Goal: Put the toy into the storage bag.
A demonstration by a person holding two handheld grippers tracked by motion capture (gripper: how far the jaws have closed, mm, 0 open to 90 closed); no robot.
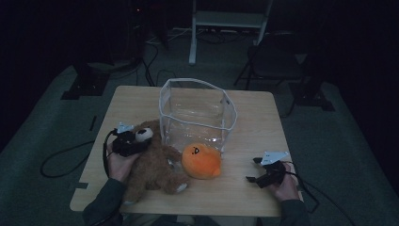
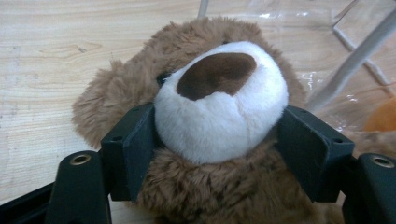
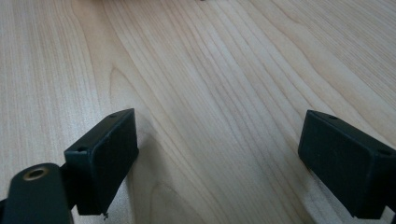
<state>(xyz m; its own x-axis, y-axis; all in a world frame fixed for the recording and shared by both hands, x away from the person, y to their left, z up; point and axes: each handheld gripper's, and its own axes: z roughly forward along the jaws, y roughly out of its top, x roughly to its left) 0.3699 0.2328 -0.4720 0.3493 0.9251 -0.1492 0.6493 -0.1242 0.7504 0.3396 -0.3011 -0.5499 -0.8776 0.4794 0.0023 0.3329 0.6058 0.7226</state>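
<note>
A brown teddy bear (image 1: pixel 153 165) lies on its back on the wooden table (image 1: pixel 256 125), head toward the far left. My left gripper (image 1: pixel 141 138) is at its head. In the left gripper view the bear's white muzzle (image 2: pixel 219 107) sits between the two jaws of the left gripper (image 2: pixel 219 149), round and unsqueezed; the pads flank it and barely touch the plush. A round orange plush toy (image 1: pixel 201 161) lies right of the bear, its edge (image 2: pixel 383 116) just visible. My right gripper (image 1: pixel 252 169) rests near the table's front right, open (image 3: pixel 219 158) over bare wood.
A clear plastic open-topped bag with a white rim (image 1: pixel 197 82) stands at the table's middle, just behind both toys; its rim (image 2: pixel 359 56) runs close to the bear's head. Cables trail off both table sides. A chair and stands are on the dark floor beyond.
</note>
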